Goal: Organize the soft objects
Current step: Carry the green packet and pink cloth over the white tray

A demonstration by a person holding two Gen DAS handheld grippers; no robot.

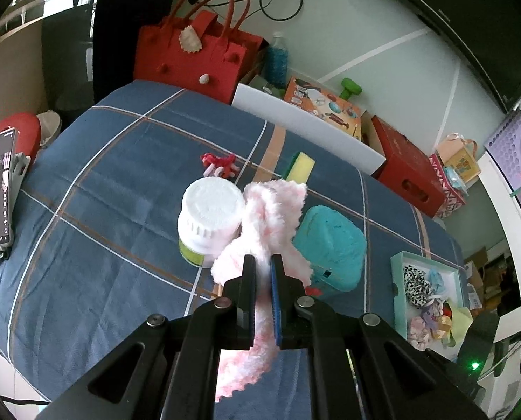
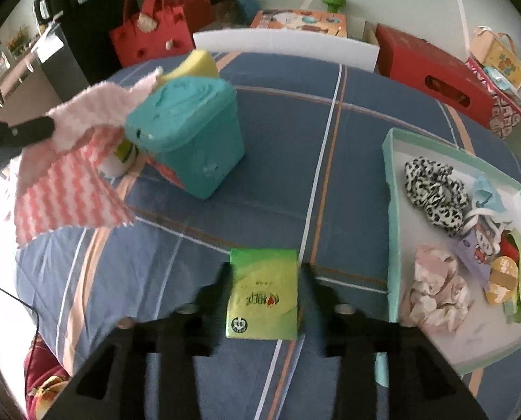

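Above the blue quilt [image 1: 96, 189], the left gripper [image 1: 263, 262] has its jaws nearly closed, pinching a pink cloth [image 1: 271, 217] lifted near a white jar [image 1: 209, 217] and teal tub [image 1: 330, 245]. Right gripper [image 2: 264, 267] jaws stand wide, flanking a green packet [image 2: 262, 295]. A tray [image 2: 388, 210] of scrunchies sits right.
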